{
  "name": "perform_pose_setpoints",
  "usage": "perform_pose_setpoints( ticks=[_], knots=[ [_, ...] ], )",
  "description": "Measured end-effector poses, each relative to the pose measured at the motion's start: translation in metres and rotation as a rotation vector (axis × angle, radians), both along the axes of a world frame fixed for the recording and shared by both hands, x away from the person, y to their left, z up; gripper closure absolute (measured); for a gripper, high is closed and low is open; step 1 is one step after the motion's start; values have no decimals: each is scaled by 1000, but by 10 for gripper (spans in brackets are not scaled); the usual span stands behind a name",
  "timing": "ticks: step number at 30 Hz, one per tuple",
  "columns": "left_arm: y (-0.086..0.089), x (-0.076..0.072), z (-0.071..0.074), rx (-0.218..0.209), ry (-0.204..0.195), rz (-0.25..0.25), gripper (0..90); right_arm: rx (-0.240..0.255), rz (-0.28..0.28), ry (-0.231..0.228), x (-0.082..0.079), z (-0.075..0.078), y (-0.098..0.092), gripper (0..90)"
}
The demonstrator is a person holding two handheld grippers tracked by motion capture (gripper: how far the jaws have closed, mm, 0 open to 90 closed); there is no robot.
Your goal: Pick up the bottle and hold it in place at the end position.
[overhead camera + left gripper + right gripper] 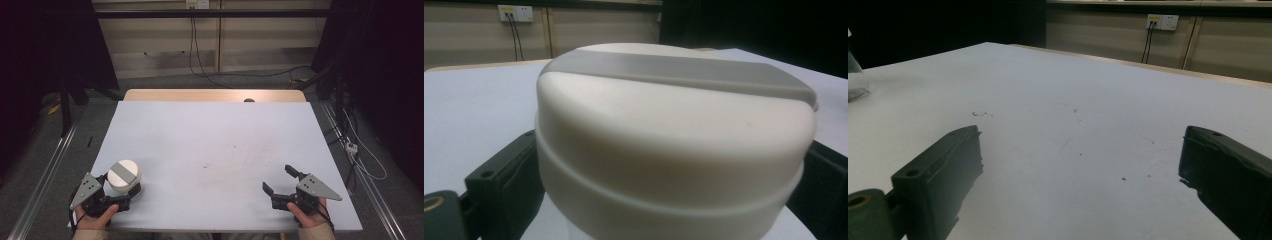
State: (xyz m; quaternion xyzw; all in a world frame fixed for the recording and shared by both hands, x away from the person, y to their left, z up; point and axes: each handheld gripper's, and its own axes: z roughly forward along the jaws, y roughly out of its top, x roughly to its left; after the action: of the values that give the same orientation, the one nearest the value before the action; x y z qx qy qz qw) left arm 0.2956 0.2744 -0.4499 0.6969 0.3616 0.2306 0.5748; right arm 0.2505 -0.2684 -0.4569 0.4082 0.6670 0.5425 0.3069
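Dim lab bay, one table, dark surrounds.
White sheet [215, 150] covers a wooden table [215, 95]; grey carpet floor [250, 80] beyond. Beige panelled back wall [160, 40] carries a socket [196, 4] with black cables [192, 45] dropping to the floor. Black curtains [45, 45] hang on both sides. Metal rails [45, 175] run along the floor left and right; a power strip [352, 147] lies at right.
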Motion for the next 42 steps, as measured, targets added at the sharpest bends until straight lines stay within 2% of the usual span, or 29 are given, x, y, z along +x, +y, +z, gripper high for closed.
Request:
perform_pose_setpoints(
  ticks=[10,18,29,38,42],
  knots=[
    [-1,1,0,3,0,-5,30,-2,4,3,0,0,0,34],
    [-5,5,0,9,16,-3,30,-4,6,1,1,0,1,34],
    [-13,10,0,53,34,12,34,-8,10,-3,1,0,1,35],
    [-16,14,-2,91,48,30,78,-7,10,-5,1,0,2,35],
    [-16,13,-2,93,45,29,82,-2,9,-7,1,1,2,36]
  ],
)
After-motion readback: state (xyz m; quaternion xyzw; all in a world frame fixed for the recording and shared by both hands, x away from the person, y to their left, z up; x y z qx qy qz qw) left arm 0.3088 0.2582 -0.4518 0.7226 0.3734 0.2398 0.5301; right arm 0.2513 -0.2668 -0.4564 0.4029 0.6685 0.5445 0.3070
